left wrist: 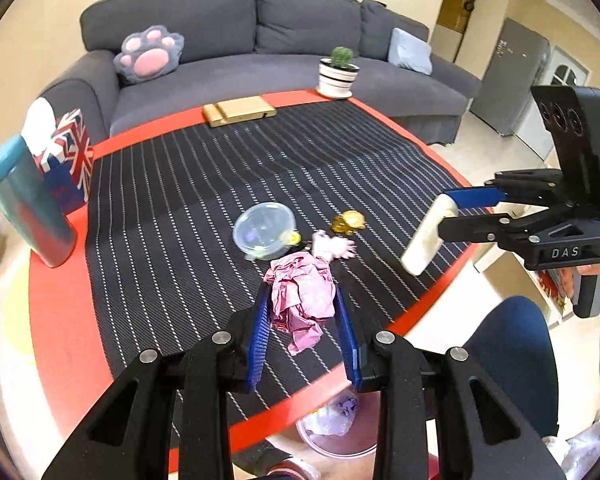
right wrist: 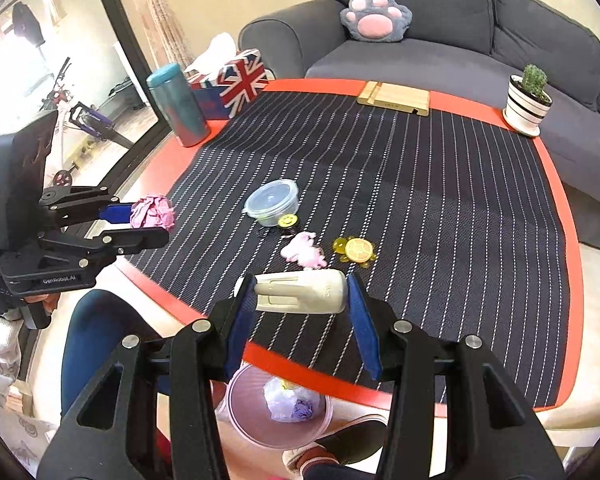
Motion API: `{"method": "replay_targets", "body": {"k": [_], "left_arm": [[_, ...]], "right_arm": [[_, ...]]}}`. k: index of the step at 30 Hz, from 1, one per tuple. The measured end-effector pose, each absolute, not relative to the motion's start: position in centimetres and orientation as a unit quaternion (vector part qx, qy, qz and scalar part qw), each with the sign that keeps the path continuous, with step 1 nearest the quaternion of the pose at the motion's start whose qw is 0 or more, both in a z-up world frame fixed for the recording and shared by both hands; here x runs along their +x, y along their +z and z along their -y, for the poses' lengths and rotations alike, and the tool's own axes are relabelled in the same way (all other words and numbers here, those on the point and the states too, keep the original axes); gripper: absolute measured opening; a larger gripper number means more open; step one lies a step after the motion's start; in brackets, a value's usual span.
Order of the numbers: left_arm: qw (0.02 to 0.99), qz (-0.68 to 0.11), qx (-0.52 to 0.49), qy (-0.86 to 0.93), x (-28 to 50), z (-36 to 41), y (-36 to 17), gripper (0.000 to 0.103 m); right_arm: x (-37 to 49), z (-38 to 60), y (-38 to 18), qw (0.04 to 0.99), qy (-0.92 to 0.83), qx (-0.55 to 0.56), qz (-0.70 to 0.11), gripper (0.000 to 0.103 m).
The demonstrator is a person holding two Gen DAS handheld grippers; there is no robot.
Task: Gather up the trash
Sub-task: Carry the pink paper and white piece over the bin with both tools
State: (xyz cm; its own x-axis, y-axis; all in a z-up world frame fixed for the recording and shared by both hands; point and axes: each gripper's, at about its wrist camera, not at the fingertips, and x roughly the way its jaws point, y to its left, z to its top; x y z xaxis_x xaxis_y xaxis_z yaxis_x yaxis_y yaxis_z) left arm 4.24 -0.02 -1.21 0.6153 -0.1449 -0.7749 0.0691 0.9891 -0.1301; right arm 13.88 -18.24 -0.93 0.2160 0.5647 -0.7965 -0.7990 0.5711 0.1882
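Note:
My left gripper (left wrist: 302,300) is shut on a crumpled pink paper wad (left wrist: 302,300) and holds it above the near part of the striped table mat; it also shows in the right wrist view (right wrist: 153,211). My right gripper (right wrist: 300,292) is shut on a small cream plastic bottle (right wrist: 302,292), held sideways above the table's front edge; the bottle also shows in the left wrist view (left wrist: 428,234). A pink bin (right wrist: 276,410) with crumpled trash inside stands on the floor below the table edge, also in the left wrist view (left wrist: 332,428).
On the mat (right wrist: 420,184) lie a clear lidded container (right wrist: 272,202), a yellow smiley badge (right wrist: 287,221), a pink fluffy toy (right wrist: 304,254) and a yellow turtle (right wrist: 356,250). A teal tumbler (right wrist: 178,106), flag tissue box (right wrist: 236,80), wooden stand (right wrist: 394,98) and potted cactus (right wrist: 528,96) line the far edge.

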Motion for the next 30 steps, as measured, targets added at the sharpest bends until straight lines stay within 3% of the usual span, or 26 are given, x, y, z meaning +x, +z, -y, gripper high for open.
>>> {"method": "replay_targets", "body": {"k": [20, 30], "left_arm": [[0.904, -0.416, -0.041, -0.087, -1.8, 4.5, -0.6, 0.031], [0.902, -0.421, -0.050, -0.084, -3.3, 4.6, -1.3, 0.031]], "right_arm": [[6.3, 22.3, -0.2, 0.771, 0.459, -0.138, -0.420, 0.046], [3.5, 23.0, -2.9, 0.746, 0.474, -0.135, -0.447, 0.046]]}}
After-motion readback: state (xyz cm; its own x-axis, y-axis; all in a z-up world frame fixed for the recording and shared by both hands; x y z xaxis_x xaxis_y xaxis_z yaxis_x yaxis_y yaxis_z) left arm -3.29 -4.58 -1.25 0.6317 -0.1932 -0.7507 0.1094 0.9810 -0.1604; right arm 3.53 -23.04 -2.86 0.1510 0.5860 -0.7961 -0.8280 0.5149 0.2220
